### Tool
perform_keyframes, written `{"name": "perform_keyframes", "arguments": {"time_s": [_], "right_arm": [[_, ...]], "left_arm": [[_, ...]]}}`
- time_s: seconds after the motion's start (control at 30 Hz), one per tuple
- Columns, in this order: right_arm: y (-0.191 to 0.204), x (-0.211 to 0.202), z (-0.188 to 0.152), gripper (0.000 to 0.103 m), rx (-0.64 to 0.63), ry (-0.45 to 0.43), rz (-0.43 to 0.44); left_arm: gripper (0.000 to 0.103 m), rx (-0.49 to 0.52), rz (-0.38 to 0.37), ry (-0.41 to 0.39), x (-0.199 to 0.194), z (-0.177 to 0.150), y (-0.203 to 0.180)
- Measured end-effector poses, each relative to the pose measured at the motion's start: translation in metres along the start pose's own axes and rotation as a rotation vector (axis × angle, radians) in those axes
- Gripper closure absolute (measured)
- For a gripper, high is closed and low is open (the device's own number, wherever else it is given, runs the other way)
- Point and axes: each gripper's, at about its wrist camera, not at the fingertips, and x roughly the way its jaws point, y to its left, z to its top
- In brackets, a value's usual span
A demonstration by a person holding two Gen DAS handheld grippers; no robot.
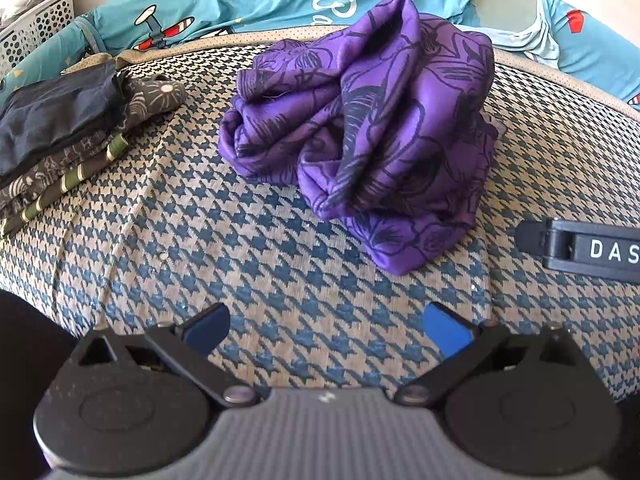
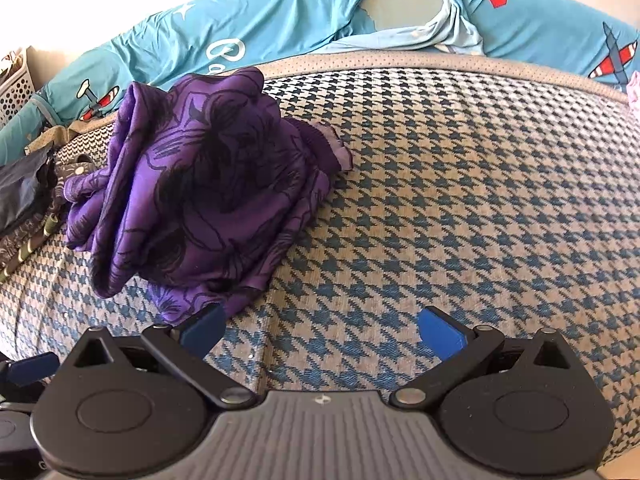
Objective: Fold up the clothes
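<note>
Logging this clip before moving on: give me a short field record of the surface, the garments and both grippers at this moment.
surface: houndstooth-patterned blue and beige cushion
to fold: crumpled purple floral satin garment, lying loose in a heap
already folded: stack of dark patterned clothes, to the garment's left
backdrop: teal sheet with aeroplane print
left gripper: jaws open, empty
right gripper: jaws open, empty, near the garment's edge

A faint satin sheen is shown by the purple printed cloth (image 1: 360, 120). Under it, a coarse matt houndstooth weave (image 1: 280, 272) is seen. Matt black plastic and blue pads (image 2: 440, 330) are seen on the right claw (image 2: 320, 330).
</note>
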Motion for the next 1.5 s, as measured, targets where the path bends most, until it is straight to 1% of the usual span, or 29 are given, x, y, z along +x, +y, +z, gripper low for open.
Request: {"name": "perform_keyframes", "arguments": {"time_s": [0.17,0.43,0.57,0.77,1.07,1.23,1.37,1.5], "right_arm": [[0.002,-0.006,-0.002,0.000,-0.046,-0.042,-0.041],[0.012,-0.012,-0.004,0.000,-0.111,-0.093,-0.024],[0.018,-0.016,-0.007,0.000,-0.153,-0.133,-0.033],[0.019,-0.019,-0.008,0.000,-0.172,-0.181,-0.100],[0.014,-0.021,-0.008,0.000,-0.159,-0.205,-0.173],[0.016,-0.021,-0.009,0.000,-0.191,-0.225,-0.230],[0.016,-0.021,-0.010,0.000,-0.193,-0.226,-0.238],[0.018,-0.021,-0.011,0.000,-0.210,-0.236,-0.278]], "left_arm": [[0.000,0.004,0.002,-0.004,-0.001,-0.002,-0.001],[0.000,0.004,0.010,-0.015,-0.004,-0.005,0.000],[0.000,0.006,0.016,-0.029,-0.007,-0.006,0.000],[0.000,0.010,0.020,-0.044,-0.010,-0.006,-0.001],[0.000,0.023,0.028,-0.055,-0.013,-0.007,-0.004],[0.000,0.023,0.031,-0.058,-0.015,-0.006,-0.005],[0.000,0.023,0.032,-0.060,-0.016,-0.007,-0.005],[0.000,0.019,0.028,-0.058,-0.018,-0.007,-0.004]]}}
